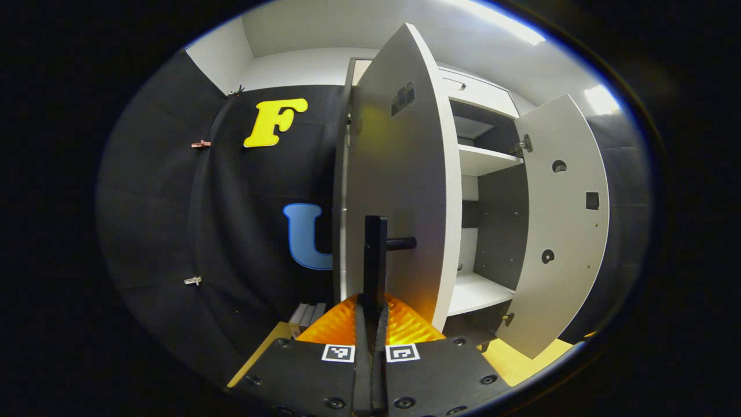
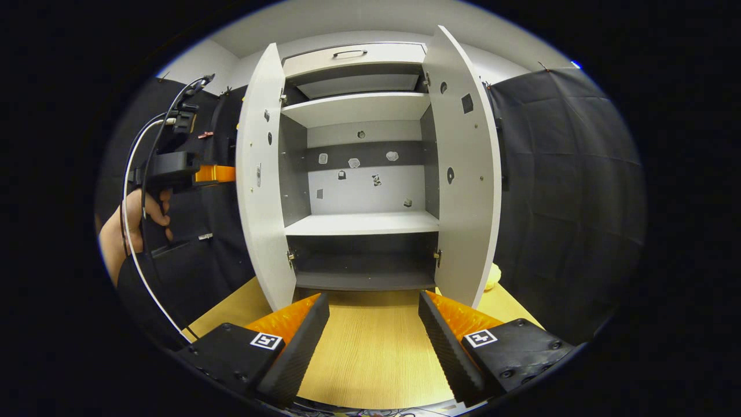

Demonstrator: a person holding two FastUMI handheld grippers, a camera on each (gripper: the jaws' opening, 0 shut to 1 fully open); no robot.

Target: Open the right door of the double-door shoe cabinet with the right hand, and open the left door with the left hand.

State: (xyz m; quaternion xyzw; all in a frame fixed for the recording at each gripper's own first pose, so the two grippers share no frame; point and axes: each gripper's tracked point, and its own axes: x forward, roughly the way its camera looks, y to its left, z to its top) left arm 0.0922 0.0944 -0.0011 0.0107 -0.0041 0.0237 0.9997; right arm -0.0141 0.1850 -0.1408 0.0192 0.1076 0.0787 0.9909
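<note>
Shoe cabinet (image 2: 362,168) stands at far side of a wooden table (image 2: 370,347), both doors swung wide, white shelves bare inside. Left door (image 2: 260,191) stands out toward the near left; right door (image 2: 463,174) likewise on the right, inner face showing hinge holes. In left gripper view, left gripper (image 1: 373,315) has its jaws closed tight on the dark bar handle (image 1: 376,255) of the left door. Right gripper (image 2: 373,330) hovers low over the table, near the cabinet front, jaws spread wide and holding nothing. A hand (image 2: 136,223) holds the left gripper at far left of right gripper view.
</note>
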